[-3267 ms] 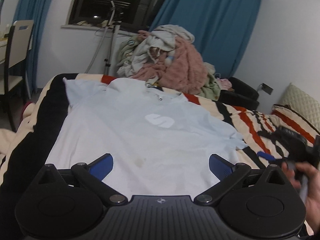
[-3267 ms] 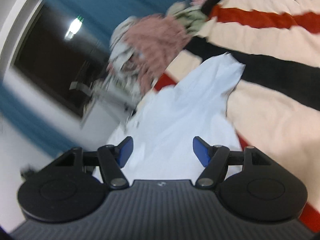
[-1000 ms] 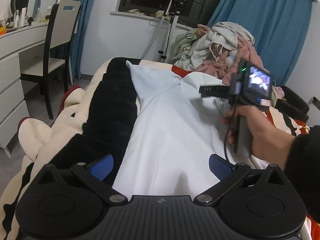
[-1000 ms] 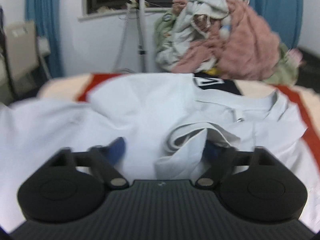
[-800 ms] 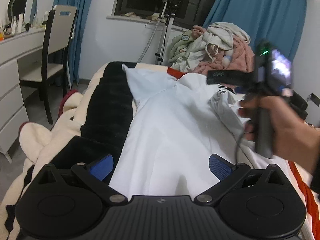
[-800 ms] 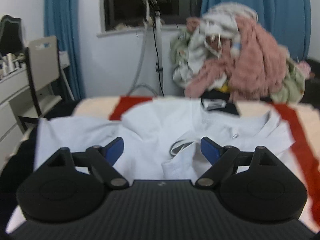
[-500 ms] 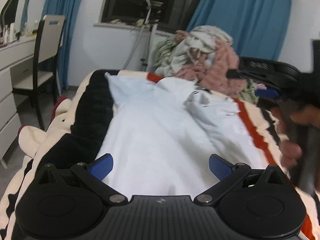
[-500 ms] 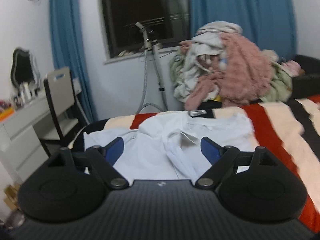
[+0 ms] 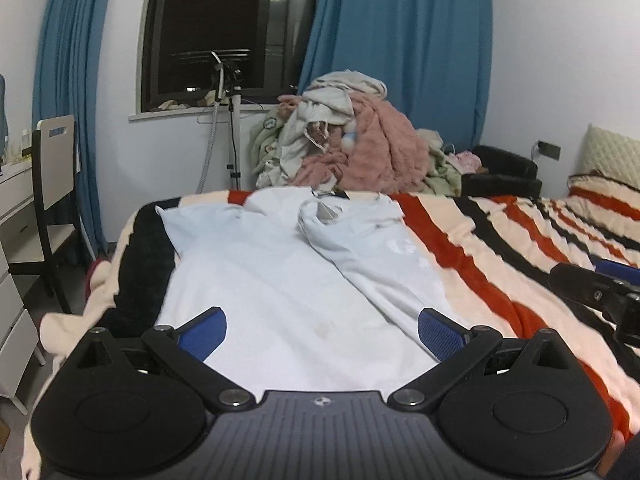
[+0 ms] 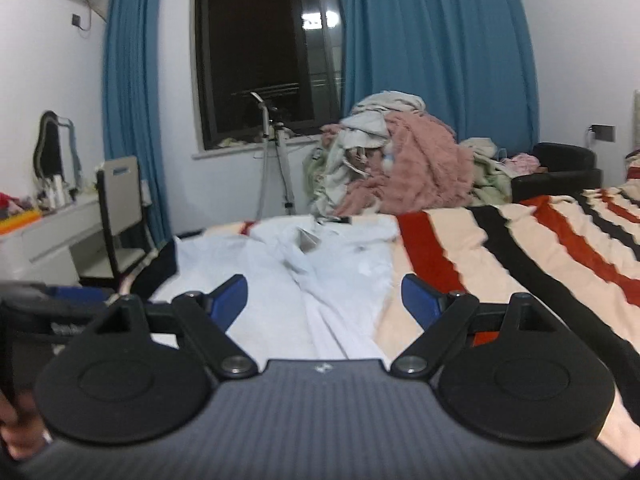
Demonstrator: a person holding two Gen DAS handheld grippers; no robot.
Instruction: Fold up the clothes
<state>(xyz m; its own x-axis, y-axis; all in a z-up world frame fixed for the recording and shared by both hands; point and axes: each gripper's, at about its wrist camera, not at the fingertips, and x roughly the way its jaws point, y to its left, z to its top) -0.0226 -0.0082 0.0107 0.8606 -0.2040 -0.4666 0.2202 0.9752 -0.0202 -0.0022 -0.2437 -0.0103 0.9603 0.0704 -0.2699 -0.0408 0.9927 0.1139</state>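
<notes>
Both our left hand-held gripper (image 9: 322, 330) and right hand-held gripper (image 10: 323, 294) are wide, holding nothing. We should next fold the shirt (image 9: 280, 292)'s left side evenly.

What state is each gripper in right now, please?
Left gripper: open, holding nothing, above the white shirt.
Right gripper: open, holding nothing, also above the shirt.

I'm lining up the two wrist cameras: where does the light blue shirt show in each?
Left wrist: the light blue shirt fills the centre, lying on the striped blanket, right side folded over.
Right wrist: the light blue shirt lies centre-left, between the open fingers.
Shared landmark: the pink clothes pile right behind the collar.
</notes>
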